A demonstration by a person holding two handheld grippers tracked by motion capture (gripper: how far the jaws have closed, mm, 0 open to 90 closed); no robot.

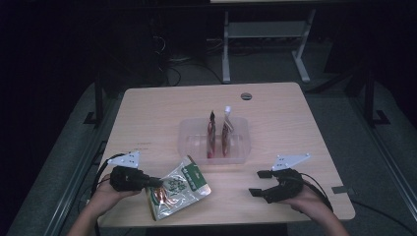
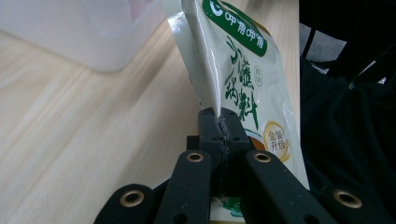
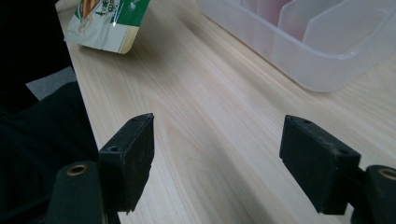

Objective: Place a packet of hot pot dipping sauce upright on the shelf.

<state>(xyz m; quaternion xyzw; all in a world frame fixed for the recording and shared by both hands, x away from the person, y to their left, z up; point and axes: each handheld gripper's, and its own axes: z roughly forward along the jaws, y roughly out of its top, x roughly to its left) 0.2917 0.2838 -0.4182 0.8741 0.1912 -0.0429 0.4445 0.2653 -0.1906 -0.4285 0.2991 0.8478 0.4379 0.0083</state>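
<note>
A cream and green food pouch (image 1: 178, 189) with printed characters is tilted up off the wooden table (image 1: 147, 123) near its front left. My left gripper (image 1: 156, 182) is shut on the pouch's left edge; in the left gripper view the pouch (image 2: 243, 79) rises from between the closed jaws, with my left gripper (image 2: 219, 122) pinching its seam. My right gripper (image 1: 259, 182) rests open at the front right, holding nothing. In the right gripper view my right gripper (image 3: 217, 149) has bare wood between its pads, and the pouch's corner (image 3: 109, 23) lies far off.
A clear plastic bin (image 1: 192, 142) with dividers stands mid-table, with two red pouches (image 1: 211, 135) upright in it. Its wall (image 3: 327, 60) is near the right gripper and its corner (image 2: 70, 37) near the left. A cable grommet (image 1: 246, 96) sits at the back edge.
</note>
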